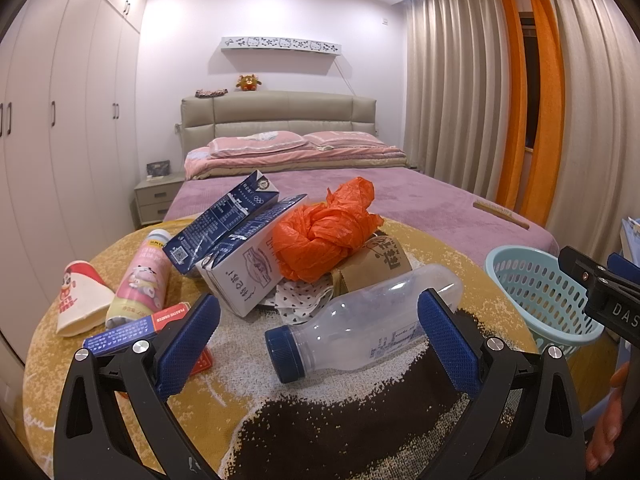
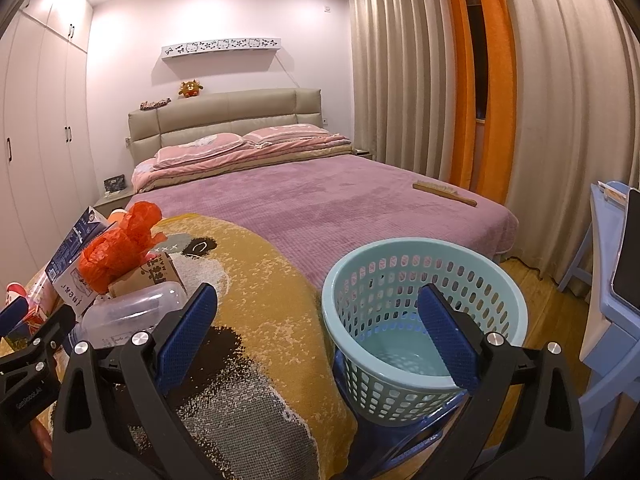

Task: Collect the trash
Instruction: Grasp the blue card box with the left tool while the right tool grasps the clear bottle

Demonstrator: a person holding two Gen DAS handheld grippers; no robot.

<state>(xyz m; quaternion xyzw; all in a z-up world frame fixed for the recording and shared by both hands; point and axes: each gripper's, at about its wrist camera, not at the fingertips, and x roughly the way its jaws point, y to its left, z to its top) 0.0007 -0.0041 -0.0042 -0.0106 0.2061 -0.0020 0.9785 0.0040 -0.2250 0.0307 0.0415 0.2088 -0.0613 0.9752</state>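
1. Left gripper (image 1: 318,344) spread wide, nothing held; its blue knurled pads flank a clear plastic bottle (image 1: 360,320) with a ribbed blue cap, lying on its side on the blanket.
2. Right gripper (image 2: 318,340) just as wide, also holding nothing, one pad in front of the basket's inner wall.
3. The trash heap sits on a woven yellow, white and black blanket (image 1: 240,380): a knotted, crinkly orange plastic bag (image 1: 320,236) on top, two blue-and-white cartons (image 1: 236,240) leaning against it, a brown cardboard piece (image 1: 372,268) under it.
4. Left of the heap: a pink-labelled bottle (image 1: 140,280), a flattened paper cup (image 1: 80,296) with a cartoon print, a flat blue box (image 1: 132,332).
5. The pale blue plastic basket (image 2: 424,280), round with perforated walls, stands beside the blanket's right edge, with nothing in it.
6. Behind, open purple bedspread (image 2: 340,200), only a wooden brush (image 2: 444,192) near its far edge.
7. Readable: "PLASTIC" on the box's red edge; carton print too small.
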